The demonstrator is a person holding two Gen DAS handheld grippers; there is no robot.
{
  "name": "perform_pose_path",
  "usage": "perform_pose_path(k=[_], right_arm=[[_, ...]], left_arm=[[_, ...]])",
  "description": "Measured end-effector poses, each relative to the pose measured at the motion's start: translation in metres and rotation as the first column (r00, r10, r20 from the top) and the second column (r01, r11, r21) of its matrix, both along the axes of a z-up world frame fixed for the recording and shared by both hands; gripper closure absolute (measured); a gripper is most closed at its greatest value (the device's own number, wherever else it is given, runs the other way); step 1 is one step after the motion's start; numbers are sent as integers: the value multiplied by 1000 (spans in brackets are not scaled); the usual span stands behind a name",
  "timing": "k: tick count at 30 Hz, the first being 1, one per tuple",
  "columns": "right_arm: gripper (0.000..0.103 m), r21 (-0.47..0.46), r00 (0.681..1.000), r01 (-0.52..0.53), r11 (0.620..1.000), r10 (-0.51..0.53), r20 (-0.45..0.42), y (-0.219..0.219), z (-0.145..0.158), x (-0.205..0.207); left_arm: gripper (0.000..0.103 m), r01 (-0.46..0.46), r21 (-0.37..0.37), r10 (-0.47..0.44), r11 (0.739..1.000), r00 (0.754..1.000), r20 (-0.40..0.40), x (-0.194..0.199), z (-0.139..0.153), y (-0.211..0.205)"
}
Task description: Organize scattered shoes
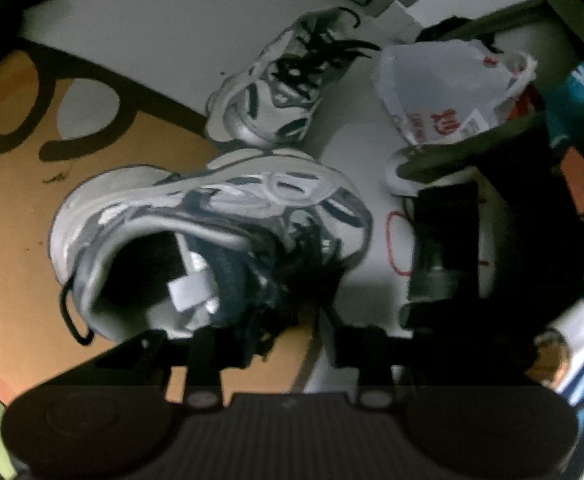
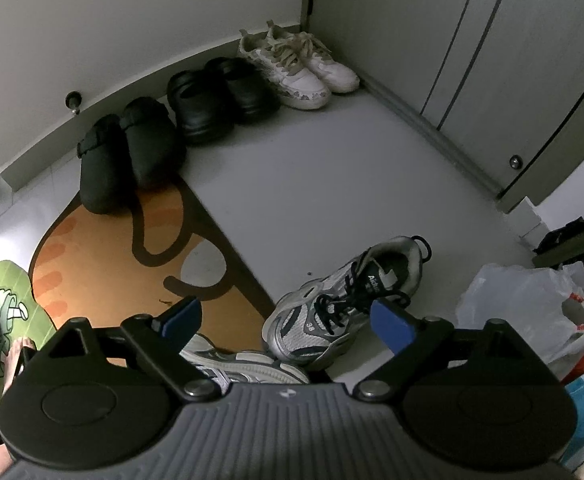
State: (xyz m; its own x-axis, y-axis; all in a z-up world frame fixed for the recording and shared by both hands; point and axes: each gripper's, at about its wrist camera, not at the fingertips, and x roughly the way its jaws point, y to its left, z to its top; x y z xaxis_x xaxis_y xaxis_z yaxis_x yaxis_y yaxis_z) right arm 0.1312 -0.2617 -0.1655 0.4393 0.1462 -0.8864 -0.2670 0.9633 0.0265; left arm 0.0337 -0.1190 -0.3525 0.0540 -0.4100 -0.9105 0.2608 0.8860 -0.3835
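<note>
Floor mat (image 2: 104, 264): orange, brown-edged, on the grey floor.
Shoe row (image 2: 220, 96): three pairs along the wall beyond the mat.
Near sneaker (image 1: 212, 232): tipped on its side at the mat's edge.
Far sneaker (image 2: 344, 300): upright, just beside the mat.
Left gripper (image 1: 280, 344): fingertips blurred at the near sneaker's collar; grip unclear.
Right gripper (image 2: 288, 320): jaws wide apart, empty, above the mat's edge.

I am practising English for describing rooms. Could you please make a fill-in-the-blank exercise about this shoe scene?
1. Along the wall stand ___ neat pairs of shoes.
2. The laced sneakers in the corner are ___.
3. The right gripper has fingers coloured ___.
4. In the right wrist view, the plastic bag lies ___ of the grey sneaker.

Missing words: three; white; blue; right
</note>
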Motion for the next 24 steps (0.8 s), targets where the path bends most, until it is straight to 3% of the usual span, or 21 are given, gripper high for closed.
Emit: perform_pose_path(k=[7,14,24], right_arm=[[8,17,1000,-3,1000,3,-7,1,-1,1],[8,-4,1000,2,1000,-2,1,3,1,-1],[8,13,1000,16,1000,-16,-2,0,0,0]], left_arm=[[68,15,4,-15,1000,1000,12,3,-9,-10],[82,-8,43,8,999,1000,0,7,-16,-12],[91,-10,49,14,999,997,-74,20,-8,-9]])
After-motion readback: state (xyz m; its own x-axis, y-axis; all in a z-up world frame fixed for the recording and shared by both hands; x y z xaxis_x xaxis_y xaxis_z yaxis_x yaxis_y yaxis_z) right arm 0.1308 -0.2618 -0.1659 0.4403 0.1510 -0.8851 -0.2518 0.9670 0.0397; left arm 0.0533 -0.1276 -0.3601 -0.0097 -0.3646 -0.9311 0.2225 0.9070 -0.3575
